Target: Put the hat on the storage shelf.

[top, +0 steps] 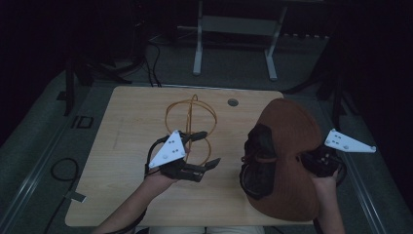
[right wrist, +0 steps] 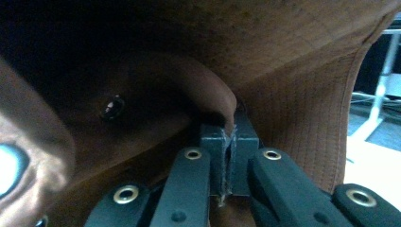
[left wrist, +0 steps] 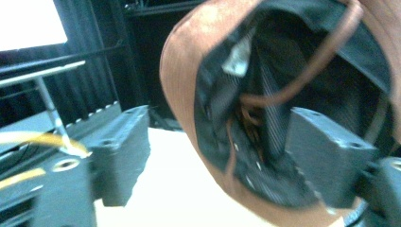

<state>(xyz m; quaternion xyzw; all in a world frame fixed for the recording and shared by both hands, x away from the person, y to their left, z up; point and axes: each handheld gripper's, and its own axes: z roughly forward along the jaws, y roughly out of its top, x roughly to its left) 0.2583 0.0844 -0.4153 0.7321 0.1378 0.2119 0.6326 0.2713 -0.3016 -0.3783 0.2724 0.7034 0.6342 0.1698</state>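
Note:
A brown wide-brimmed hat (top: pixel 287 126) with a black lining (top: pixel 260 156) and a brown cord stands tilted on its brim edge over the right of the table. My right gripper (top: pixel 307 158) is at the hat's right edge. The right gripper view shows that gripper (right wrist: pixel 229 142) shut on a fold of the brown hat fabric (right wrist: pixel 302 94). My left gripper (top: pixel 207 148) is open left of the hat, its jaws pointing at it. In its own view the left gripper (left wrist: pixel 217 156) has nothing between the jaws, and the hat (left wrist: pixel 189 71) faces it, inside showing. A yellow wire frame (top: pixel 192 122) stands just behind this gripper.
The wooden table (top: pixel 126 117) has a round cable hole (top: pixel 233 102) near its far edge. Beyond it stands a white desk frame (top: pixel 197 48) on the dark floor. A cable loop (top: pixel 63 170) lies on the floor at left. The yellow wire (left wrist: pixel 42 139) passes left of my left jaw.

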